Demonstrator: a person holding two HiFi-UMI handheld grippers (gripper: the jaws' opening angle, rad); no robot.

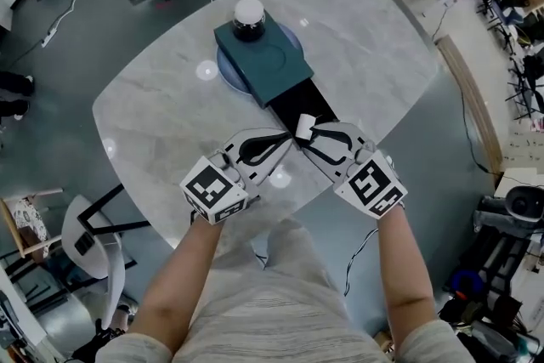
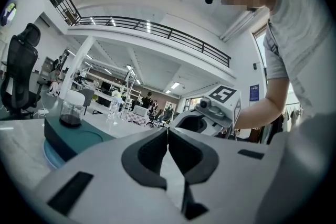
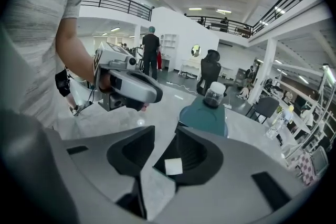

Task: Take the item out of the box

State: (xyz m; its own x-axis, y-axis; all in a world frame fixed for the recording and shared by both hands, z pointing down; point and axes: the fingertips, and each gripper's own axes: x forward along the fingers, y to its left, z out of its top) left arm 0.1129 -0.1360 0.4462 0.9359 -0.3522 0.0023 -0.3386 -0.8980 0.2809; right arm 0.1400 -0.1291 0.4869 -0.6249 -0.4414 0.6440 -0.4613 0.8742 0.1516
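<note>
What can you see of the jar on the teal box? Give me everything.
The jar is small and round. Its clear body looks like glass or plastic, with something dark in the lower part, and a white rounded cap closes it. It stands upright on the flat top of the teal box, at the corner farthest from the person. Only the box top touches it, and neither gripper is near it.
</note>
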